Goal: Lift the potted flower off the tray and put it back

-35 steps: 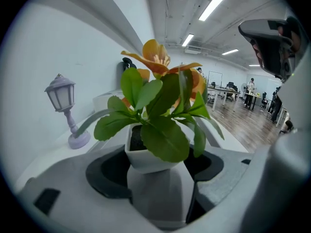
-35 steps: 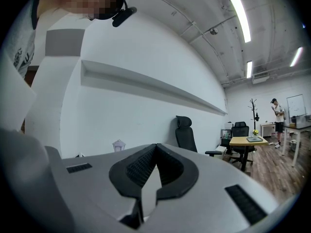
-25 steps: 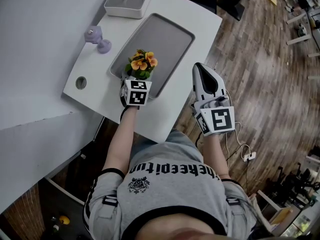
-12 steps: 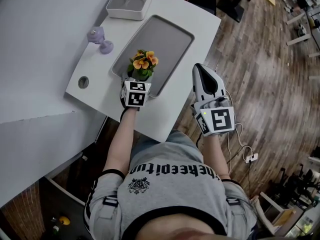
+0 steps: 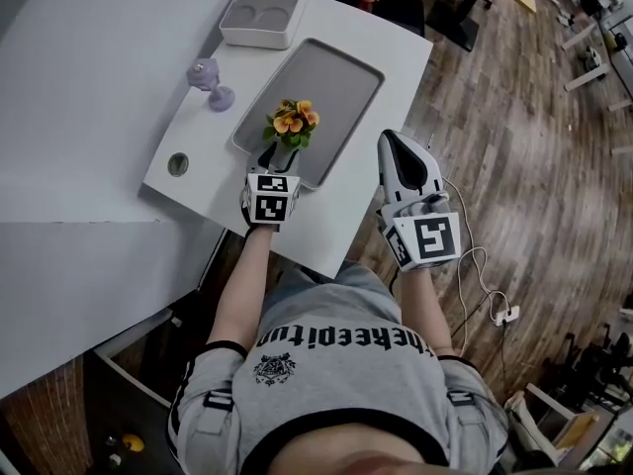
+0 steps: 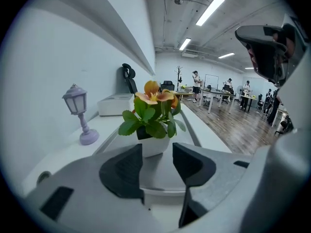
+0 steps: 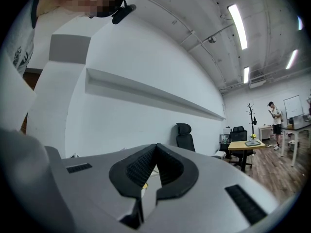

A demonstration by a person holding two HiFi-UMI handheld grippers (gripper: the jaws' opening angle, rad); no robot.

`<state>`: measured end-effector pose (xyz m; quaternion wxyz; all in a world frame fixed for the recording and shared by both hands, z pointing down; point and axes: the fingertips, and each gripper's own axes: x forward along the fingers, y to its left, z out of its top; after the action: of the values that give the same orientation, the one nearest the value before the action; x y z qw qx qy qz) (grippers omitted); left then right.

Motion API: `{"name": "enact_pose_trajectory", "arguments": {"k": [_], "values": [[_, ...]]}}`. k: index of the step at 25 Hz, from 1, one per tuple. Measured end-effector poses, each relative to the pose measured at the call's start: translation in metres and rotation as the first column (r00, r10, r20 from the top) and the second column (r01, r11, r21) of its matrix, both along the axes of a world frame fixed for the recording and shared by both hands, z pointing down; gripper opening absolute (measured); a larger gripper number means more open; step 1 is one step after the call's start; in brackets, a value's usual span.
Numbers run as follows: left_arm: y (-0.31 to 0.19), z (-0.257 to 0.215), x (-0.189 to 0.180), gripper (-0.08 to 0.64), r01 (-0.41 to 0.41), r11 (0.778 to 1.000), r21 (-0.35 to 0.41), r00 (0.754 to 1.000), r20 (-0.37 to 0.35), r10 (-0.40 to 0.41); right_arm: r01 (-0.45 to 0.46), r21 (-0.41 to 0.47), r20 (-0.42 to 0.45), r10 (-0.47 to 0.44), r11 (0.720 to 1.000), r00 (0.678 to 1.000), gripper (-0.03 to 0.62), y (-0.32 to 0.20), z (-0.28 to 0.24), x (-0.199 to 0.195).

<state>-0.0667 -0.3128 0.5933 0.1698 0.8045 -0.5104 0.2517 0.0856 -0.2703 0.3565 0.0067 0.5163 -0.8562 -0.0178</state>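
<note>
Left gripper (image 5: 281, 158): a second ago your jaws stood at full width around the potted flower (image 5: 290, 127). They've just been closing and now sit at a medium gap, with the pads looking to bear on both sides of the white pot (image 6: 154, 147), right at the tips. I read that as grip made, lift not confirmed. The pot's base is hidden behind the jaws, so I can't tell whether it has left the tray (image 5: 341, 72). Against the tray's near end it sits where it did in the earlier head views. The hold is shallow, tips only, on a rounded pot, so I'd expect slip risk: raise it straight and slow, and keep it upright. The tray runs on bare ahead of the jaws, leaving room to set down. The purple lantern ornament (image 5: 213, 82) is well left of the jaws and the white box (image 5: 259, 13) lies past the tray's far end; neither is in the way. The right gripper (image 5: 396, 148) is closed on nothing, pointing level, off the table (image 5: 401, 52) edge to the right of the left one. You don't need it here.
</note>
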Motion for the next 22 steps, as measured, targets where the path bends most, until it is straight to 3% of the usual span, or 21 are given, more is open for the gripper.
{"name": "enact_pose_trajectory", "arguments": {"k": [6, 13, 22], "values": [[0.026, -0.045, -0.020, 0.010, 0.031, 0.996, 0.082, 0.999, 0.015, -0.032, -0.002, 0.018, 0.012, 0.001, 1.000, 1.000, 0.000, 0.024, -0.012, -0.017], [0.055, -0.091, -0.043, 0.005, 0.026, 0.986, 0.164, 0.999, -0.042, -0.020, 0.006, 0.032, 0.008, -0.006, 0.999, 1.000, 0.000, 0.050, -0.024, -0.045], [0.090, -0.170, -0.068, 0.005, 0.051, 0.945, 0.322, 0.991, -0.136, -0.007, -0.016, 0.059, -0.002, 0.016, 0.998, 1.000, 0.000, 0.085, -0.041, -0.064]]}}
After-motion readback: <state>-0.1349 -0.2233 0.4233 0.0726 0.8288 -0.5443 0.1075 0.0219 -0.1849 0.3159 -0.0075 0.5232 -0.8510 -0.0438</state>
